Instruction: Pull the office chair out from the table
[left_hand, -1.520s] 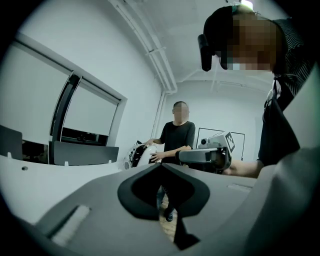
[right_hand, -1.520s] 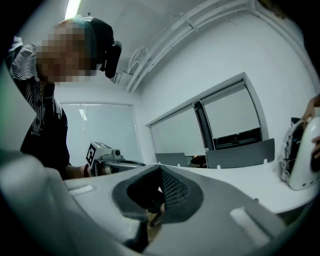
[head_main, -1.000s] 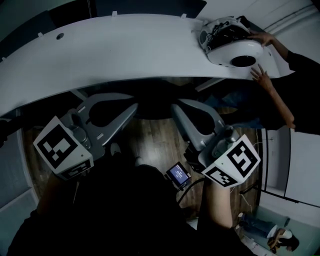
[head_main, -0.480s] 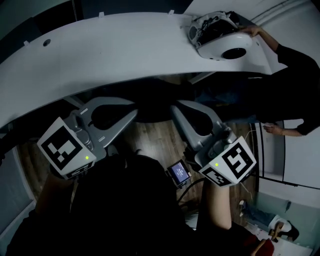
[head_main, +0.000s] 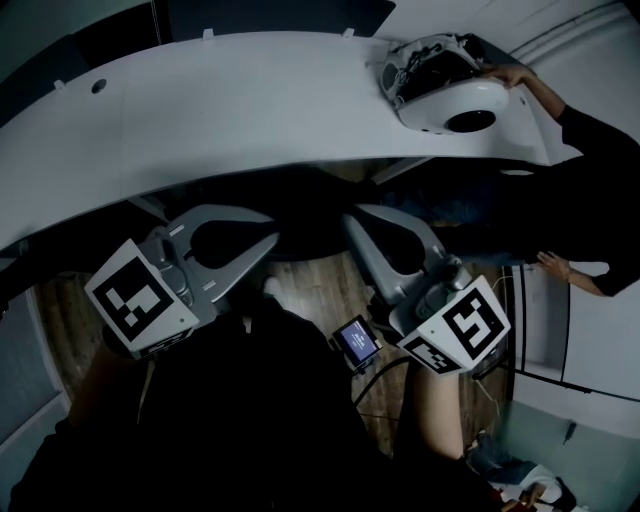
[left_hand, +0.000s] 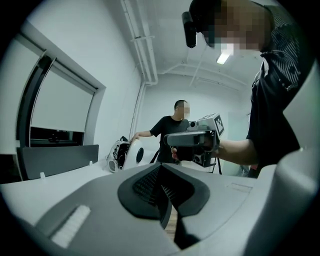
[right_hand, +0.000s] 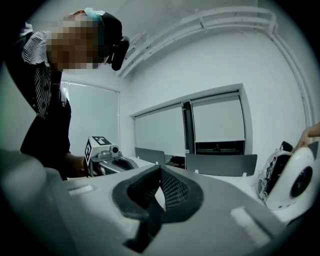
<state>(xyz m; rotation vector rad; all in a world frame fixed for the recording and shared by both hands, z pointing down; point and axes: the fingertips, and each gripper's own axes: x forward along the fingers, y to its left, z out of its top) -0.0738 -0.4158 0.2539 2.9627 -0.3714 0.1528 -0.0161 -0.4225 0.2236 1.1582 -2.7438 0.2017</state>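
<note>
What could go wrong: the L claw & the R claw are both pressed tight together w/ nothing in them. If they go at the chair like this, they can only bump it or push it, not grab it. I think they need to open first. It's also v. dark under the table, so a claw could knock the table's near edge or catch the wrong part. If the chair gets yanked hard, it may roll into the legs of the person holding the claws, b/c that person is right next to it. Another person is at the far right w/ a hand on a white round thing that sits on the table. A bump to the table could shake it.

Where things are: the L claw is on the left & the R claw on the right. Both sit just on the near side of the table edge & point toward it. The chair, I think, is the dark shape tucked under that edge, between the two claw tips & a bit farther away. Neither claw seems to touch it. It's too dark to tell its parts.
</note>
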